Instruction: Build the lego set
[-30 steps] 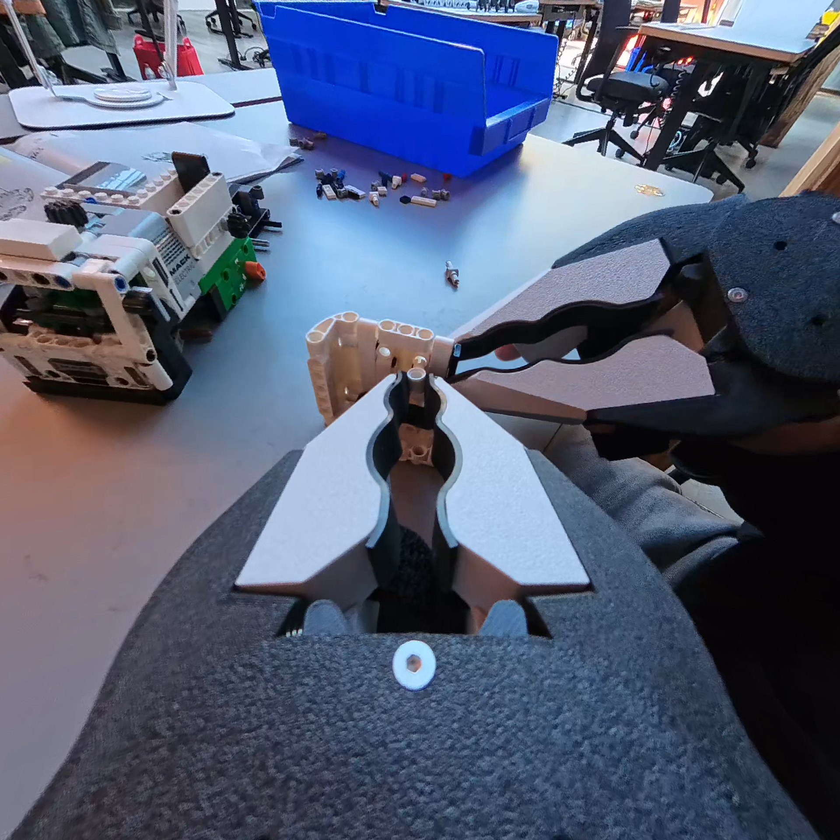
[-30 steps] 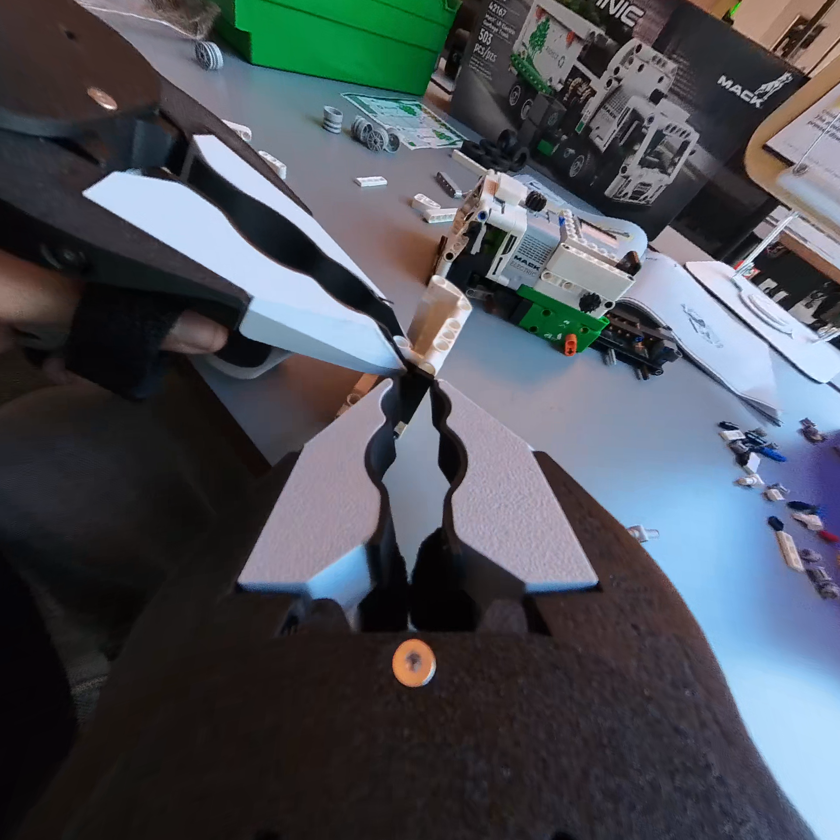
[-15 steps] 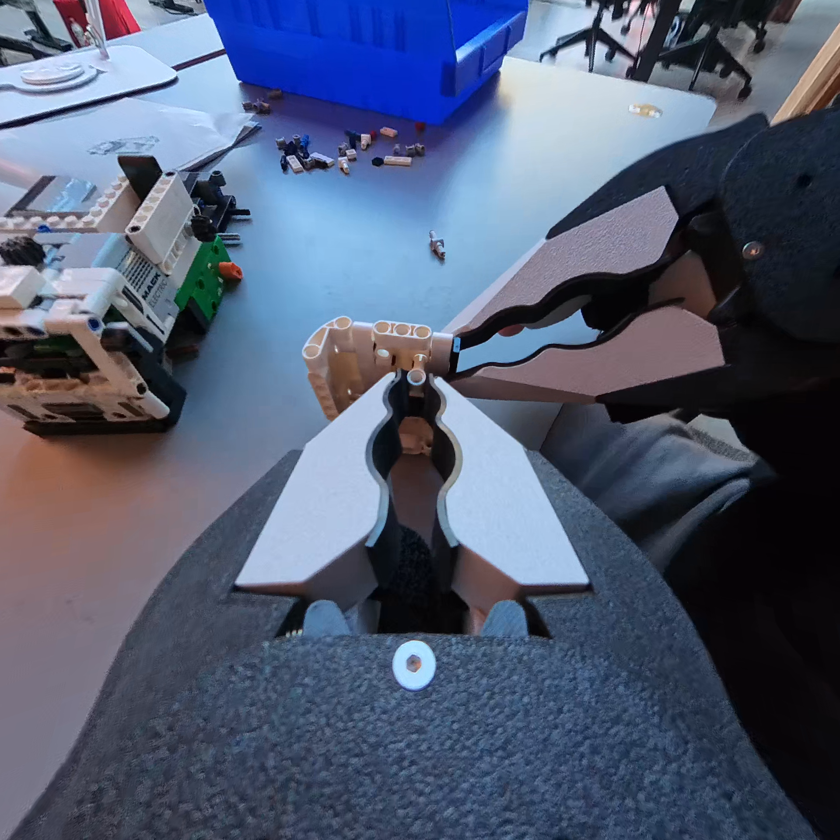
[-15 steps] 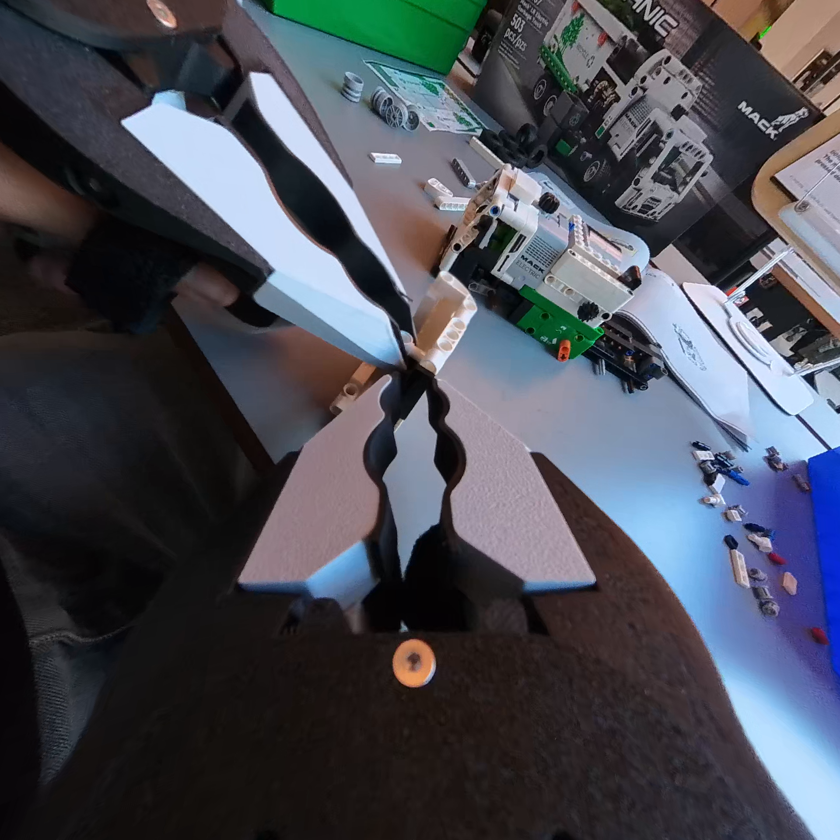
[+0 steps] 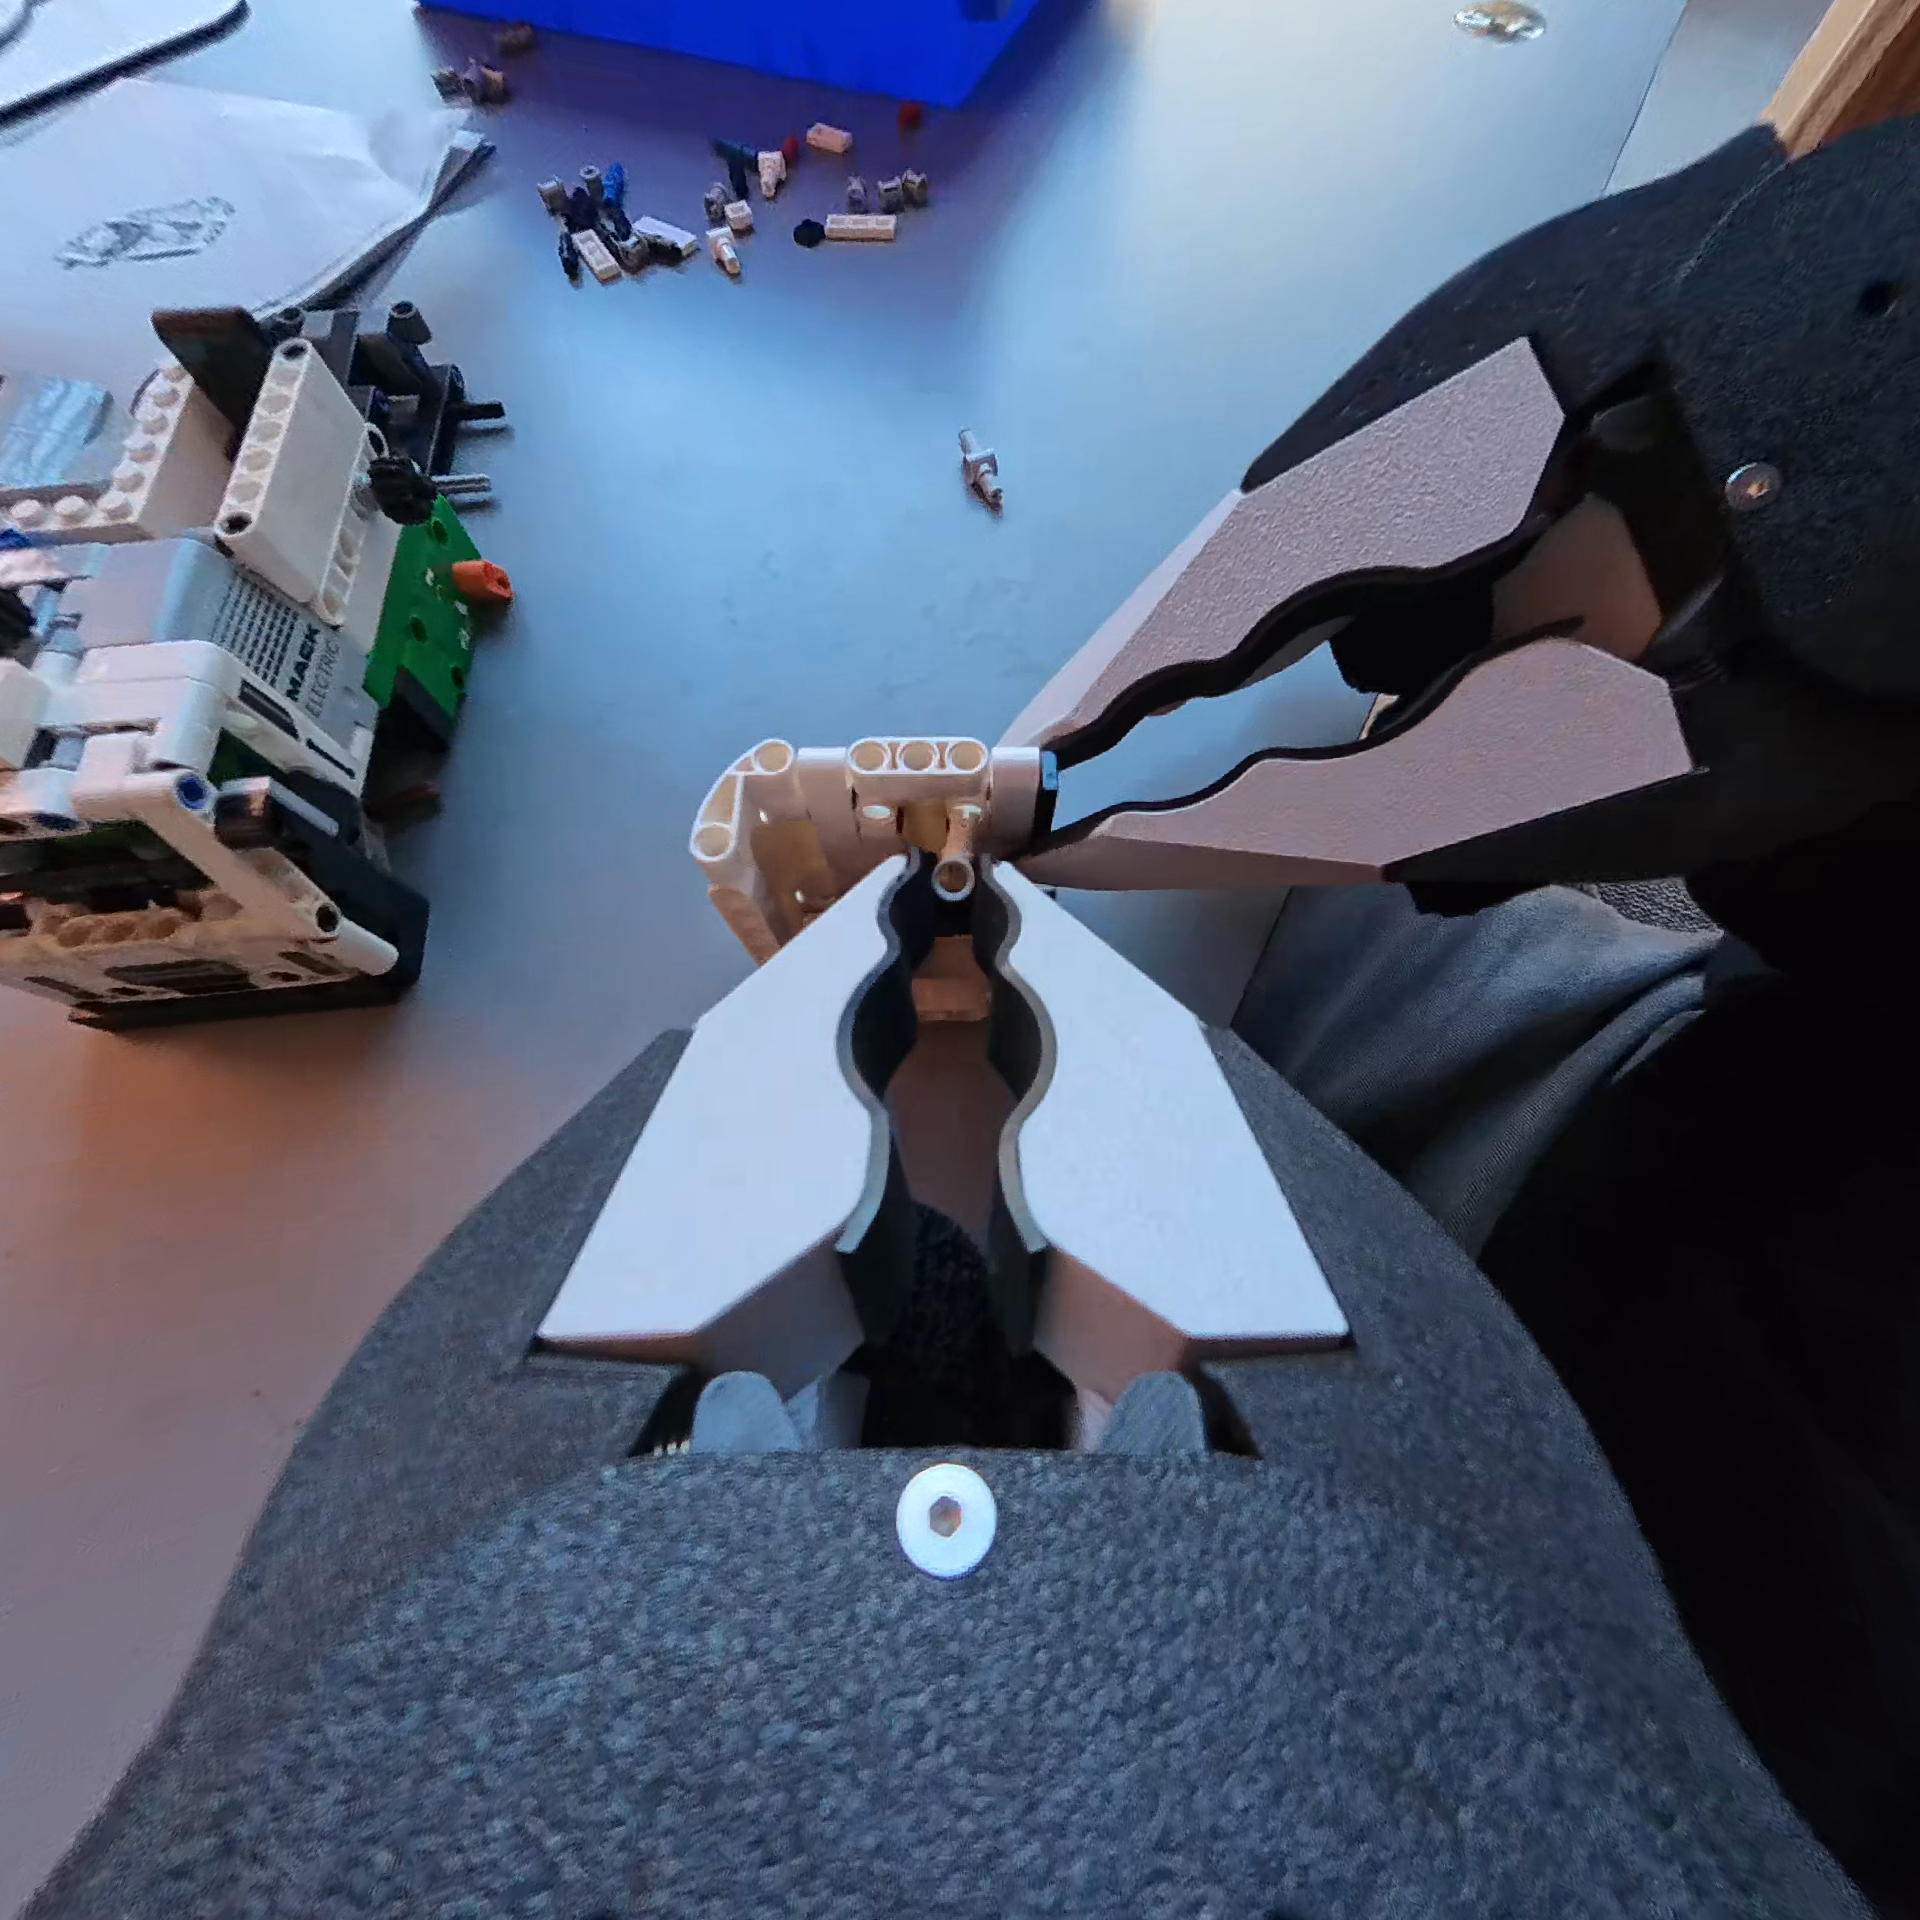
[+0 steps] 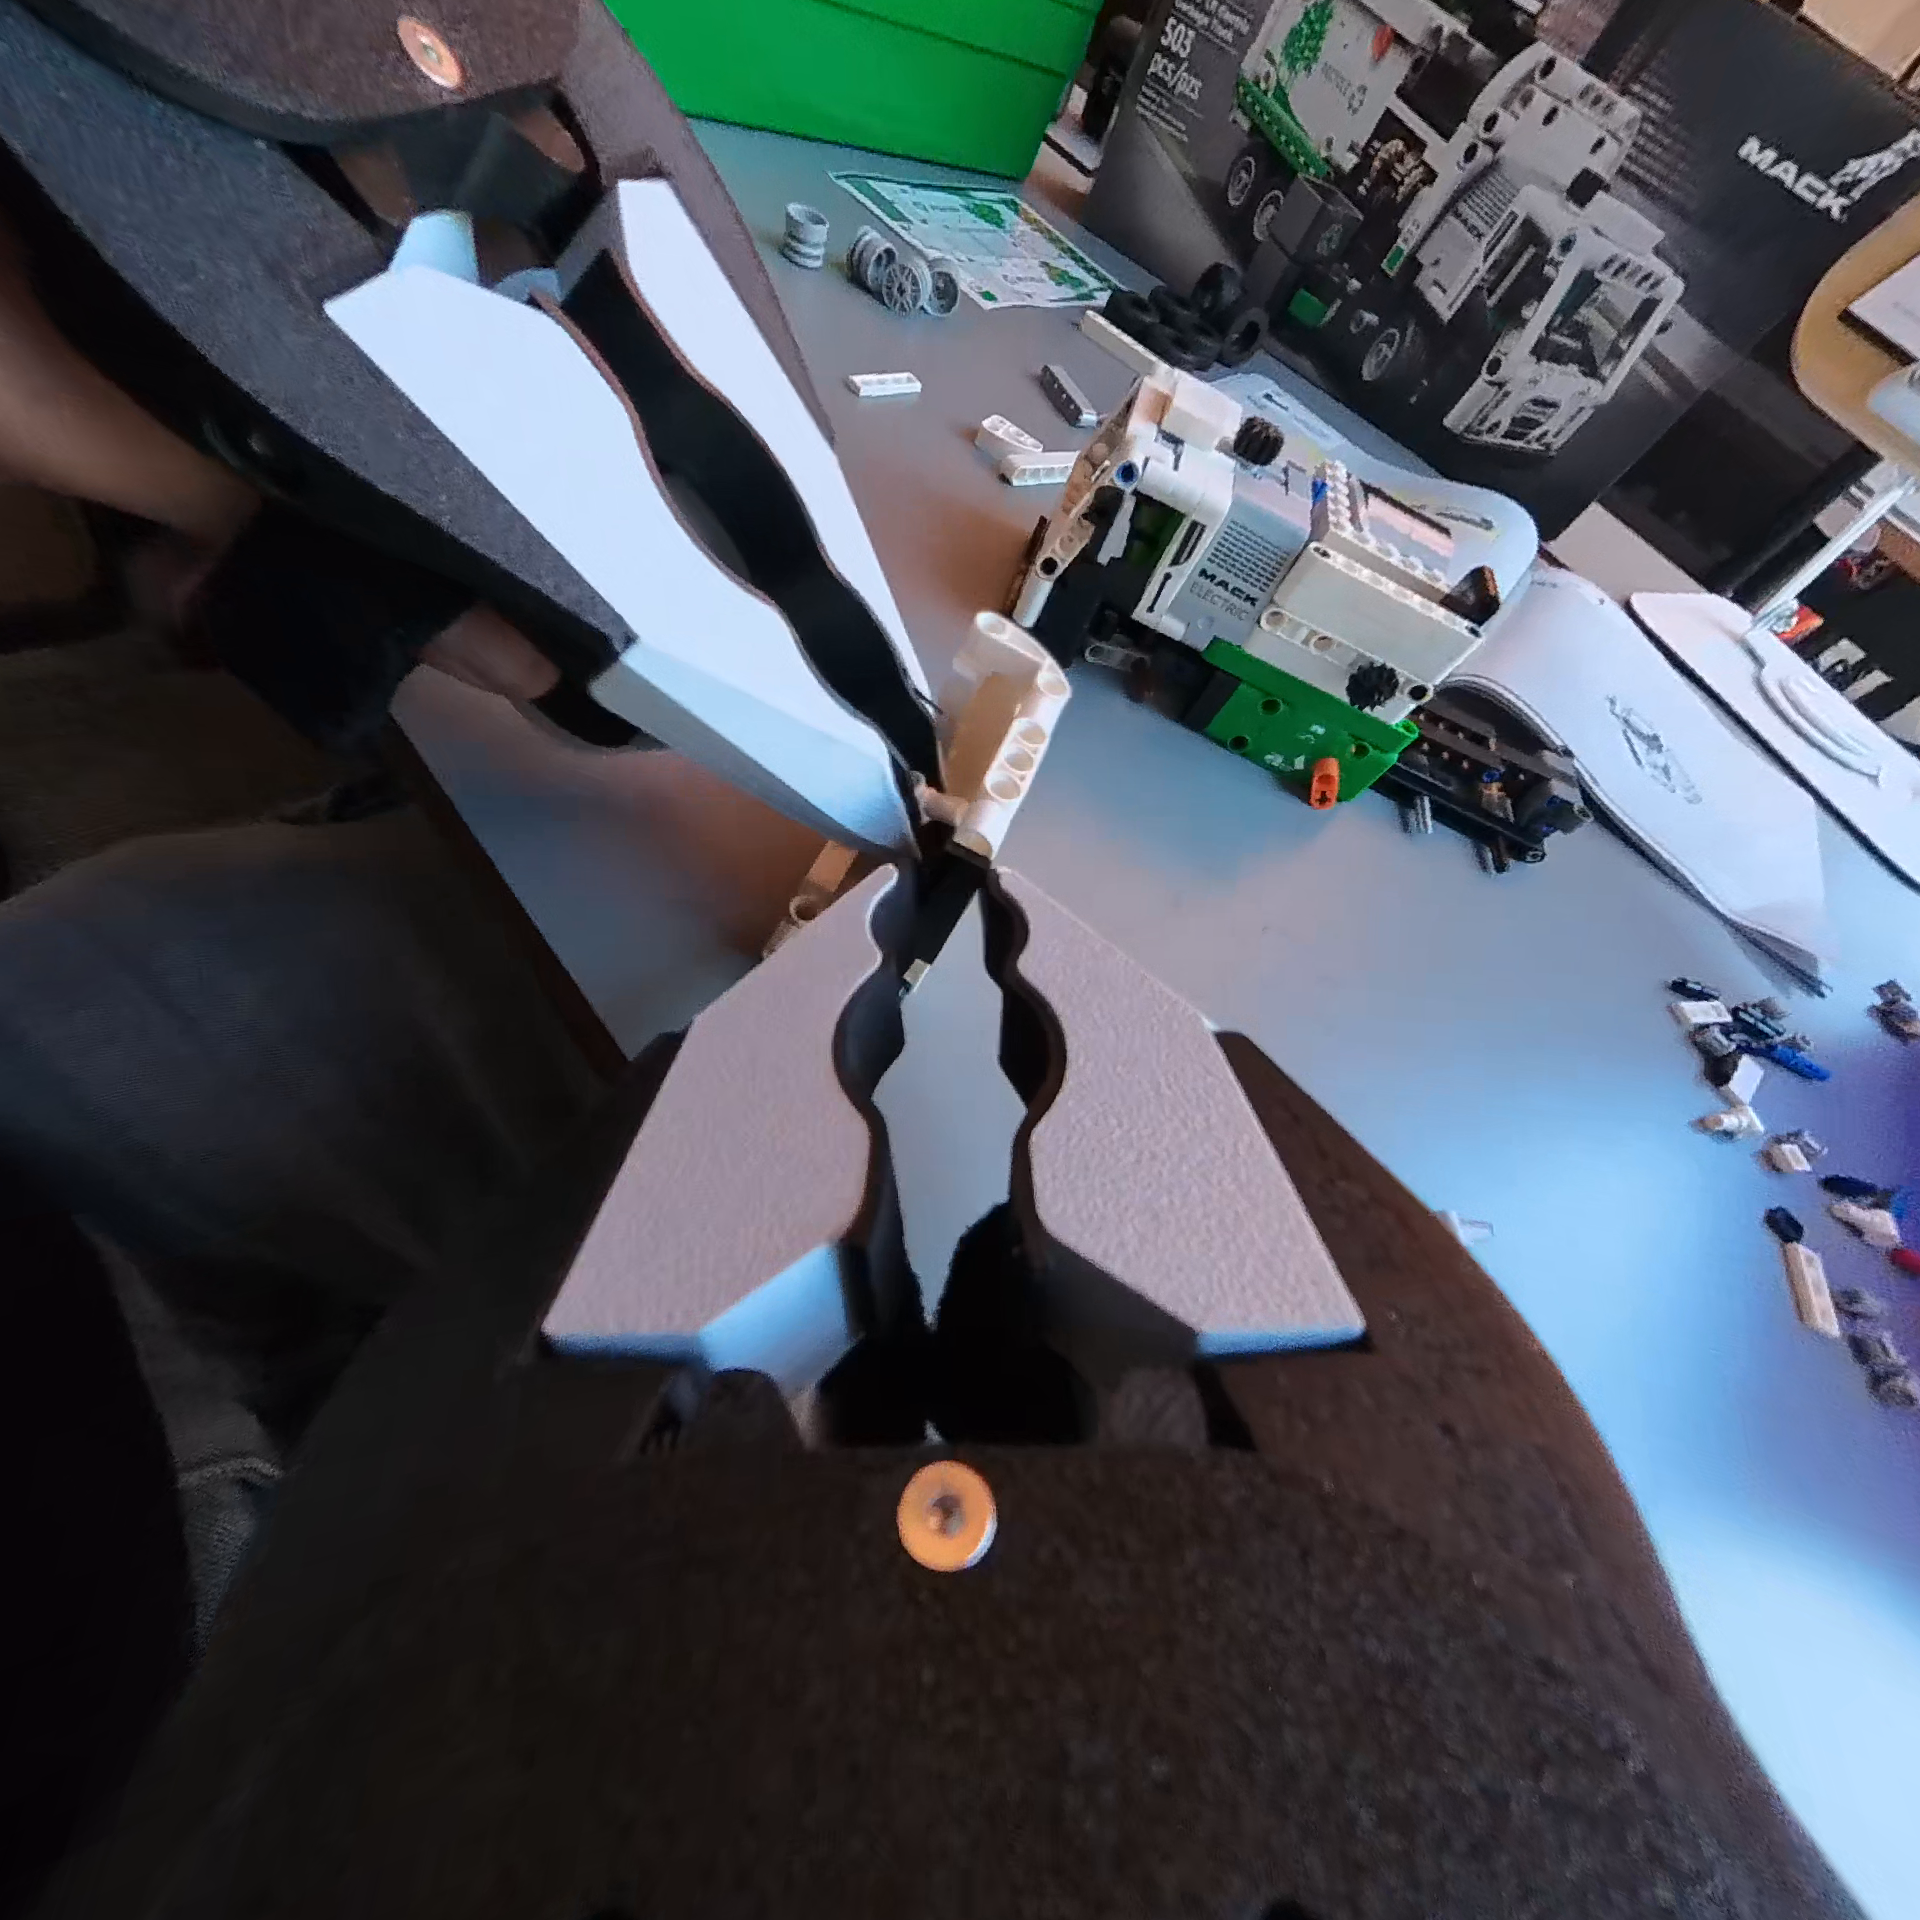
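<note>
My right gripper (image 6: 940,883) is shut on one end of a white Technic panel (image 6: 1006,717) and holds it above the table edge. It comes in from the right in the left wrist view (image 5: 1039,805), where the panel (image 5: 821,810) shows several round holes. My left gripper (image 5: 951,883) is shut on a small pale pin (image 5: 951,868) whose tip touches the panel's edge. It comes in from the upper left in the right wrist view (image 6: 914,826). The partly built white and green truck (image 5: 208,675) (image 6: 1257,582) stands on the table beyond them.
Loose small parts (image 5: 727,213) (image 6: 1808,1132) lie near a blue bin (image 5: 727,31). A single pin (image 5: 982,468) lies alone. A booklet (image 6: 1683,758), the set's box (image 6: 1507,208), grey wheels (image 6: 904,275), black tyres (image 6: 1184,312) and a green bin (image 6: 862,73) stand farther back. Both grippers' tips are close together, under 4 cm apart.
Both grippers have kept their hold, with the pin at the panel's edge. The left wrist view now looks more steeply down at the table.
</note>
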`<state>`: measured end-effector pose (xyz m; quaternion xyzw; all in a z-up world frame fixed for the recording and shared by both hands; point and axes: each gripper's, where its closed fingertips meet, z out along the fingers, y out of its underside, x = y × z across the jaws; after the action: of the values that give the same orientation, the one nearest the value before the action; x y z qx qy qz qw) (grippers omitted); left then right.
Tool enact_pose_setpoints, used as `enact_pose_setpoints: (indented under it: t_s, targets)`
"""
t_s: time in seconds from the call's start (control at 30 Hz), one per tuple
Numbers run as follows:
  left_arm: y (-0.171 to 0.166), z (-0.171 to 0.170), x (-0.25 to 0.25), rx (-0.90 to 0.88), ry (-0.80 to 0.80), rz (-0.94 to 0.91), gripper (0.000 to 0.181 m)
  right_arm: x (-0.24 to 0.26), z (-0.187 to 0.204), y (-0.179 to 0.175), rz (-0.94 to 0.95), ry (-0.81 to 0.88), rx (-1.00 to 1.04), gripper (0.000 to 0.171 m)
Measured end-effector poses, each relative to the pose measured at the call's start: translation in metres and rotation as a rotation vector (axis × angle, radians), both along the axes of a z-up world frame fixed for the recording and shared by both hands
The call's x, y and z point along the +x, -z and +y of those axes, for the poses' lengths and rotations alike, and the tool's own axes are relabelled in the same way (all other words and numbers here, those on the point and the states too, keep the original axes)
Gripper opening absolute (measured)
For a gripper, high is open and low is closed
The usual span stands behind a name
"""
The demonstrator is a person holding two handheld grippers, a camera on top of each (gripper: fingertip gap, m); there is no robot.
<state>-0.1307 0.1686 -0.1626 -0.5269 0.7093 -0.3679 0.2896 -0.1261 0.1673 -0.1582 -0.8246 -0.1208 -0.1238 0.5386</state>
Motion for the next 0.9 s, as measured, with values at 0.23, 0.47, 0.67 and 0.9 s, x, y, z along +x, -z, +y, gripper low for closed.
enact_pose_setpoints:
  t_s: [0.23,0.47,0.67,0.9]
  targets:
    - [-0.019,-0.007,-0.009,0.156,0.050,-0.133,0.006,0.001,-0.022,-0.031,0.191,-0.019,0.089,0.013]
    - [-0.044,-0.027,-0.017,0.303,0.133,-0.346,0.006,-0.032,-0.026,-0.054,0.683,-0.215,0.095,0.025]
    - [-0.057,-0.036,-0.024,0.378,0.129,-0.417,0.006,-0.038,-0.030,-0.061,0.806,-0.279,0.138,0.007]
    - [-0.080,-0.045,-0.039,0.367,0.156,-0.595,0.006,-0.054,-0.039,-0.082,1.146,-0.505,0.179,0.003]
